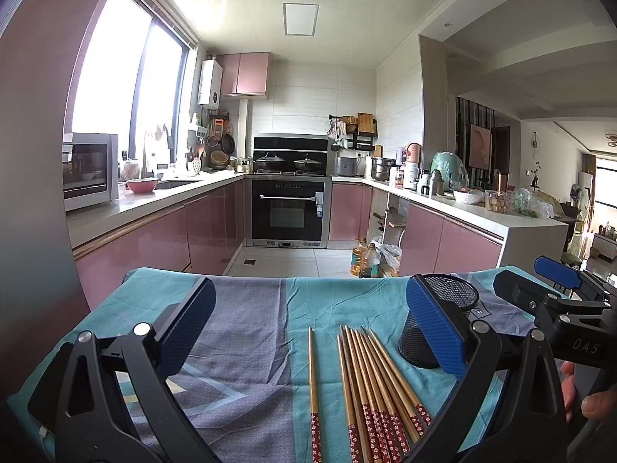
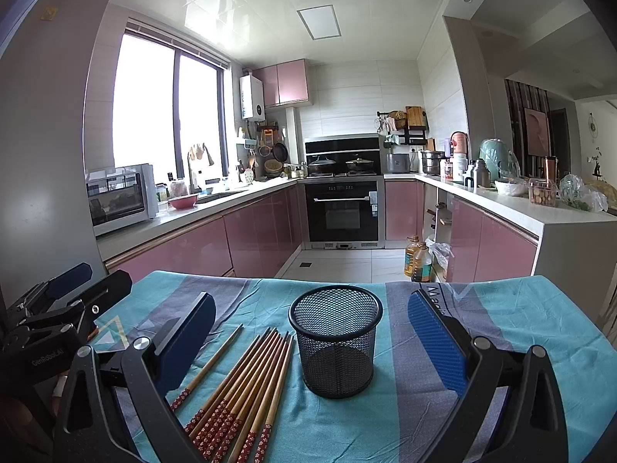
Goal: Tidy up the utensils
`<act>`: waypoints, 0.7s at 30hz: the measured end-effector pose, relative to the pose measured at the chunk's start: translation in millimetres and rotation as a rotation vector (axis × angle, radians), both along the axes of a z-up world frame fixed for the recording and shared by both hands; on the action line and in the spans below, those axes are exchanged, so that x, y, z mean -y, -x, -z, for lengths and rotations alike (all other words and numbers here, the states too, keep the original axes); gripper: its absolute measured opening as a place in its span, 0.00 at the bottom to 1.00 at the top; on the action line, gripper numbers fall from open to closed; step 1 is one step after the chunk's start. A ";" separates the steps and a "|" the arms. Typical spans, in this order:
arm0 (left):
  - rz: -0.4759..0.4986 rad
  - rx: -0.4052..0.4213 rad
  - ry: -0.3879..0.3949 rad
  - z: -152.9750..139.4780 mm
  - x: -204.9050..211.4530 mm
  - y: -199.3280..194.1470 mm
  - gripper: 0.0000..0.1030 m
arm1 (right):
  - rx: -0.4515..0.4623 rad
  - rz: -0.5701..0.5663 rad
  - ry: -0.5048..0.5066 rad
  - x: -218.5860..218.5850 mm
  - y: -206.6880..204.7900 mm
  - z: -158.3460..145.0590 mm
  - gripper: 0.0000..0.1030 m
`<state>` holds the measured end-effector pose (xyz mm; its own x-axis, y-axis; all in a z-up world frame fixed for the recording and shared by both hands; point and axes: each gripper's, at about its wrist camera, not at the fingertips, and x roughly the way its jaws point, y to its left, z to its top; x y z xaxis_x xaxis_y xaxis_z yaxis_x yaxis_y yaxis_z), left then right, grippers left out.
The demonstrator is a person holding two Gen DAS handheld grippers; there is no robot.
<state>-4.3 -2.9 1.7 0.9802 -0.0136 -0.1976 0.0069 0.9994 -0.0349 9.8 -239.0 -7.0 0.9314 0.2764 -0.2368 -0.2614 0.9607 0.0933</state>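
I hold my left gripper [image 1: 308, 324] and my right gripper [image 2: 311, 332] above the table, both spread wide and gripping nothing. The chopsticks [image 2: 246, 389] lie flat in a loose row, one a little apart — probably laid out for easy picking. Just beside them stands the black mesh holder [image 2: 335, 341], upright and seemingly empty, likely their destination. A rumpled teal and grey cloth [image 2: 501, 347] covers the table; beyond it is a kitchen with pink cabinets [image 2: 246, 231].

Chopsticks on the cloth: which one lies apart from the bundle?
The single chopstick farthest from the mesh holder; a strip of cloth separates it from the touching bundle.
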 end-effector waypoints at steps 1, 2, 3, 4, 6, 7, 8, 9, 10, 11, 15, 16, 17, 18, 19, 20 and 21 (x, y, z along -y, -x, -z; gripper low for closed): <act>0.000 -0.001 -0.001 1.1 0.0 -1.1 0.94 | -0.001 0.000 0.000 -0.4 0.0 0.4 0.94; 0.000 -0.001 0.000 1.1 0.0 -1.1 0.94 | -0.001 -0.001 0.000 0.0 0.4 0.4 0.94; 0.001 -0.002 0.001 1.1 0.0 -1.1 0.94 | -0.003 -0.001 -0.001 0.0 0.4 0.6 0.94; 0.001 -0.001 0.000 1.1 0.2 -1.1 0.94 | -0.004 -0.002 -0.003 0.1 0.3 0.9 0.94; 0.001 -0.001 0.000 1.1 0.4 -1.1 0.94 | -0.005 -0.002 -0.004 -0.1 0.4 1.4 0.94; 0.000 -0.001 -0.001 1.1 0.5 -1.3 0.94 | -0.006 -0.003 -0.003 -0.2 0.3 1.4 0.94; 0.001 -0.003 -0.001 1.3 0.8 -1.3 0.94 | -0.006 -0.005 -0.004 0.1 0.4 1.4 0.94; 0.002 -0.004 -0.001 1.6 0.2 -1.5 0.94 | -0.006 -0.005 -0.003 0.7 0.4 0.8 0.94; 0.003 -0.005 -0.001 2.1 0.2 -2.0 0.95 | -0.007 -0.007 -0.003 1.2 0.2 0.8 0.94; 0.004 -0.007 -0.001 2.4 0.2 -1.9 0.94 | -0.009 -0.009 -0.003 0.8 0.2 1.2 0.94; 0.005 -0.015 -0.001 3.4 0.5 -4.8 0.94 | -0.013 -0.014 -0.003 1.4 -1.2 0.7 0.94; 0.004 -0.018 -0.001 4.2 0.1 -5.5 0.94 | -0.014 -0.014 -0.004 1.8 -1.0 0.8 0.94; 0.005 -0.020 0.000 4.6 0.1 -5.6 0.94 | -0.015 -0.014 -0.005 1.6 -0.8 1.0 0.94; 0.006 -0.023 -0.001 4.3 0.3 -6.7 0.94 | -0.016 -0.016 -0.005 1.3 -0.5 1.4 0.94; 0.005 -0.025 -0.002 4.4 0.6 -6.9 0.94 | -0.017 -0.017 -0.004 1.3 -0.8 1.4 0.94; 0.006 -0.026 -0.002 4.6 0.8 -6.8 0.94 | -0.019 -0.016 -0.005 1.2 -0.4 1.7 0.94; 0.008 -0.029 -0.002 3.8 1.0 -7.3 0.94 | -0.021 -0.017 -0.005 1.0 0.2 2.1 0.94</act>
